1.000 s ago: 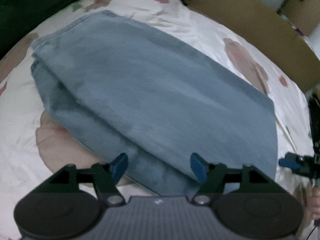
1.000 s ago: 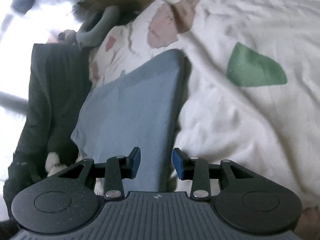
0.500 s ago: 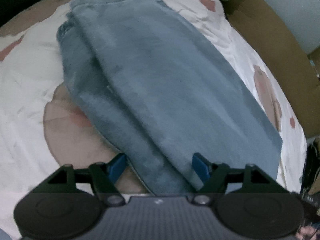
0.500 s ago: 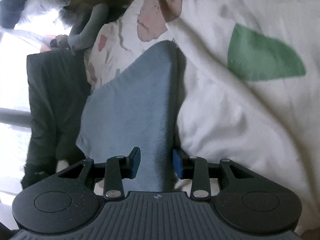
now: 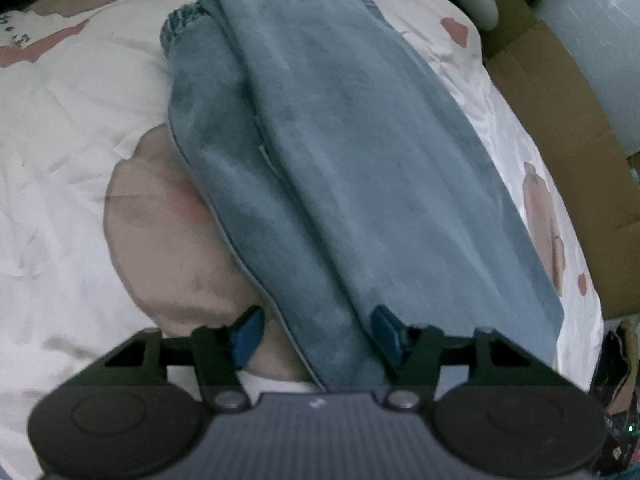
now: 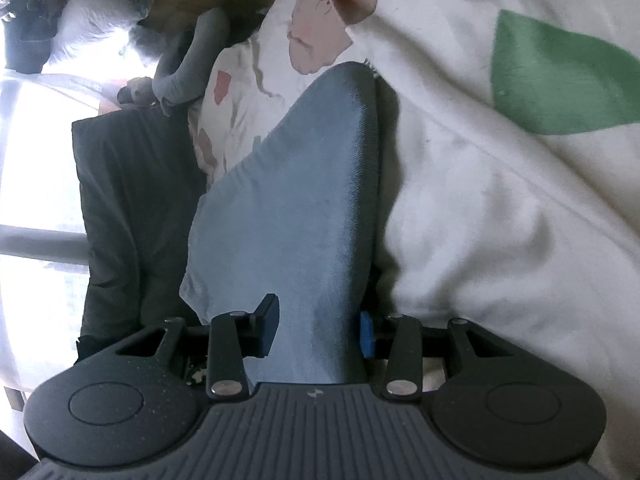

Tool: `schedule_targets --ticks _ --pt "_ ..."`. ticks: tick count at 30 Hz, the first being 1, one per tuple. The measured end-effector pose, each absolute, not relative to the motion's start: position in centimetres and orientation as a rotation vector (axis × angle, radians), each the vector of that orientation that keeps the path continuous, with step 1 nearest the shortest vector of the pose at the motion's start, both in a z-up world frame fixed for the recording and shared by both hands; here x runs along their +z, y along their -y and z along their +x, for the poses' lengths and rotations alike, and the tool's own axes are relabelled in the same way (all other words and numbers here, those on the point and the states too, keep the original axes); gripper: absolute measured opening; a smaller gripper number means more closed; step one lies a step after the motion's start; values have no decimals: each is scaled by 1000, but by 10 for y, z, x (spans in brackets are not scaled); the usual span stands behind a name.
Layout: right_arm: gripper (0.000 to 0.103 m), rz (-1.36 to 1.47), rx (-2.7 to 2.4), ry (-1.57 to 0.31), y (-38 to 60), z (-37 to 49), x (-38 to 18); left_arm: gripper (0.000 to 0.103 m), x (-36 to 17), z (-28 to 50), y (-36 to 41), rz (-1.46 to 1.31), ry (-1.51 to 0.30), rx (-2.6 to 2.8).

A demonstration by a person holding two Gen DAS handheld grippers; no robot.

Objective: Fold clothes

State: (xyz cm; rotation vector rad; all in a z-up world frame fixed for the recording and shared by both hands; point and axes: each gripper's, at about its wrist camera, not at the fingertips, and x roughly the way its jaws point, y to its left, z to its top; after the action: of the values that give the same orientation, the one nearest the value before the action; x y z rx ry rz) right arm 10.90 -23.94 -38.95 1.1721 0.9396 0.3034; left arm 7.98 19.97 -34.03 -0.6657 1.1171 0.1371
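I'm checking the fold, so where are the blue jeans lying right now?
The blue jeans lie folded lengthwise on the white patterned bedspread, running from the left gripper toward the cardboard at the right.

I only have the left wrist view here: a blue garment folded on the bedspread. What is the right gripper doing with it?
Observer: The right gripper has a fold of the blue garment between its fingers, and both pads look pressed against the cloth.
Operator: Is that part lying flat on the bed?
Observer: It seems not. It stands up as a ridge off the white bedspread and throws a shadow along its right side.
Operator: Anything next to it on that side of the bed?
Observer: A dark cloth sits just left of the garment in that view.
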Motion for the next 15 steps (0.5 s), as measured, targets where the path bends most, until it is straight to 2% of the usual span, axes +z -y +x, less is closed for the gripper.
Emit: schedule_targets --ticks 9,11,12,14,15 --pt "39 1160 324 -941 230 123 -394 63 -344 88 -203 -647 -1099 143" --pt "31 1161 315 -954 231 124 -395 63 -344 89 -204 -651 -1103 142" --pt "16 1162 303 -973 233 125 -395 63 -343 88 -205 -654 -1104 144" --pt "10 1168 302 -1001 238 125 -396 62 -341 83 -209 -666 -1106 155" --pt "8 1158 304 -1005 238 125 -394 56 -340 83 -209 -668 -1106 159"
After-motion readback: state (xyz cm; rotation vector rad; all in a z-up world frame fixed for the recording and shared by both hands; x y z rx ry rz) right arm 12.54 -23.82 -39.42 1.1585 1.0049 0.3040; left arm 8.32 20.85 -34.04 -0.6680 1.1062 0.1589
